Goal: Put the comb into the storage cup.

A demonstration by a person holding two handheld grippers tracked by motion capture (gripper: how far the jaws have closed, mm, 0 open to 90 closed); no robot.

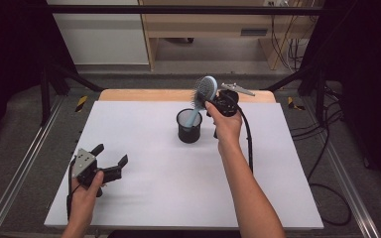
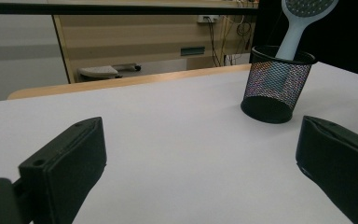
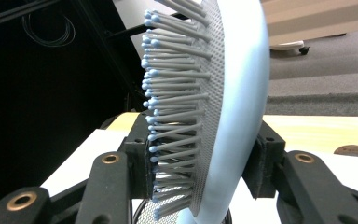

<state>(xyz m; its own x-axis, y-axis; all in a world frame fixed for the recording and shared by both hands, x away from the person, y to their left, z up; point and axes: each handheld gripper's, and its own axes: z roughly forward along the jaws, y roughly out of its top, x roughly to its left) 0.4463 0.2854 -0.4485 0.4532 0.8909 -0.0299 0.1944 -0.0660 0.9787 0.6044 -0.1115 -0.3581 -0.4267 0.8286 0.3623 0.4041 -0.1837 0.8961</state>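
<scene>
A light-blue hairbrush (image 1: pixel 206 89) stands tilted with its handle inside a black mesh cup (image 1: pixel 189 126) at the back middle of the white table (image 1: pixel 168 193). My right gripper (image 1: pixel 206 102) is beside the cup's upper right, shut on the hairbrush head (image 3: pixel 233 93); one pad presses the bristles, the other the smooth back. My left gripper (image 1: pixel 111 154) rests low at the front left, open, with nothing between its jaws. In the left gripper view (image 2: pixel 200 158), the cup (image 2: pixel 275 88) and brush (image 2: pixel 303 18) are far off to the right.
A wooden table edge (image 1: pixel 144 94) shows behind the white sheet. Metal rails (image 1: pixel 20 168) run along both sides. Cables (image 1: pixel 327 148) lie on the floor at the right. A wooden cabinet (image 1: pixel 203 25) stands beyond the table.
</scene>
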